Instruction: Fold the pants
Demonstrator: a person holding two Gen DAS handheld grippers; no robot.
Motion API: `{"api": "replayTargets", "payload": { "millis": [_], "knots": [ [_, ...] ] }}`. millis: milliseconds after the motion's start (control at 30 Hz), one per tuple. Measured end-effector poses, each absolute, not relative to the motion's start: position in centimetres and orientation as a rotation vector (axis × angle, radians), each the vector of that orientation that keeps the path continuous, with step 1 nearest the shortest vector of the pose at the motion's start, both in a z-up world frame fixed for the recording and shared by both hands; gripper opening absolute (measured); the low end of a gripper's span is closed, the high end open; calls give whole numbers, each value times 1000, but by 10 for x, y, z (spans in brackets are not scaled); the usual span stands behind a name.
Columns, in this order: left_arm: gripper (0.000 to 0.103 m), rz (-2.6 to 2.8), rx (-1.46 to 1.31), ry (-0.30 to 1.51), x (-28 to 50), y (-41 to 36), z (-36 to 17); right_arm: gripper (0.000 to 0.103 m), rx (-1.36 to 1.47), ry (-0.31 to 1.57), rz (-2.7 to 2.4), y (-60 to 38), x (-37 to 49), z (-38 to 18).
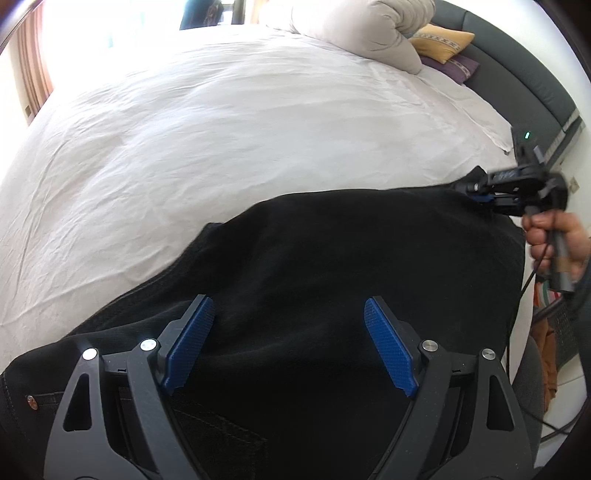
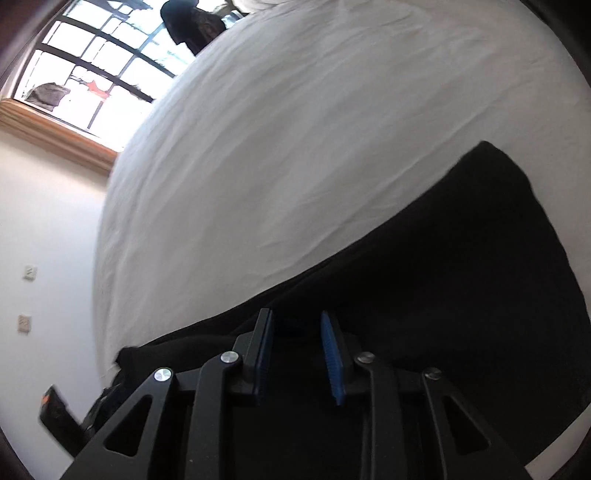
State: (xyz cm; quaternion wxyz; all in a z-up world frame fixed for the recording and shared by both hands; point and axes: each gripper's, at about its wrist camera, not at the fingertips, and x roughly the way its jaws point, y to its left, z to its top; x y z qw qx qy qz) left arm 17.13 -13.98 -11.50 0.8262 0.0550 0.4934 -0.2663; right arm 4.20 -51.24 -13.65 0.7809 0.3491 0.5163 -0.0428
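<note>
The left gripper (image 1: 288, 343) hovers over the black pants (image 1: 332, 266) with its blue pads spread wide, holding nothing. The right gripper (image 2: 297, 356) has its pads partly apart over the far corner; any pinch is unclear. The pants lie on the white bed sheet (image 1: 221, 129).

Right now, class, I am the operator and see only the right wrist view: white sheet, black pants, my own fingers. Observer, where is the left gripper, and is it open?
Observer: The left gripper is open, its fingers wide apart, over the black pants.
Operator: Which end of the pants is it over?
Observer: The waist end, I think: a copper rivet shows beside it.
Operator: What lies at the head of the bed?
Observer: A bunched duvet, with a yellow cushion and a purple cushion next to it.
</note>
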Motion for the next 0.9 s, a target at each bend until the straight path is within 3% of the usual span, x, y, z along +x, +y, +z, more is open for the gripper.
{"api": "replayTargets", "payload": {
  "millis": [33, 133, 233, 333, 467, 600, 633, 667, 733, 800, 833, 900],
  "knots": [
    [83, -560, 112, 1046, 173, -137, -115, 0, 764, 1101, -135, -522, 42, -143],
    [83, -545, 97, 1051, 175, -130, -116, 0, 842, 968, -193, -549, 35, -147],
    [83, -545, 96, 1044, 172, -126, -114, 1, 643, 917, -354, -550, 36, -129],
    [83, -545, 95, 1030, 168, -123, -111, 7, 663, 876, -365, -550, 22, -113],
    [83, -566, 88, 1039, 171, -130, -111, 41, 694, 842, -107, -499, 4, -83],
    [83, -600, 117, 1027, 178, -139, -109, 42, 641, 939, 37, -455, -2, -107],
    [83, -614, 122, 1023, 181, -141, -108, 41, 634, 983, -27, -458, 0, -122],
    [83, -633, 137, 1019, 186, -144, -107, 23, 657, 997, -86, -467, -1, -135],
    [83, -641, 178, 1042, 198, -151, -109, 0, 753, 960, -158, -492, -6, -148],
    [83, -672, 183, 1069, 210, -152, -112, 0, 768, 964, -193, -503, -6, -148],
    [83, -698, 171, 1081, 214, -151, -111, 8, 734, 980, -198, -502, -4, -144],
    [83, -734, 156, 1083, 219, -148, -107, 33, 670, 1002, -151, -488, -7, -132]
  ]
}}
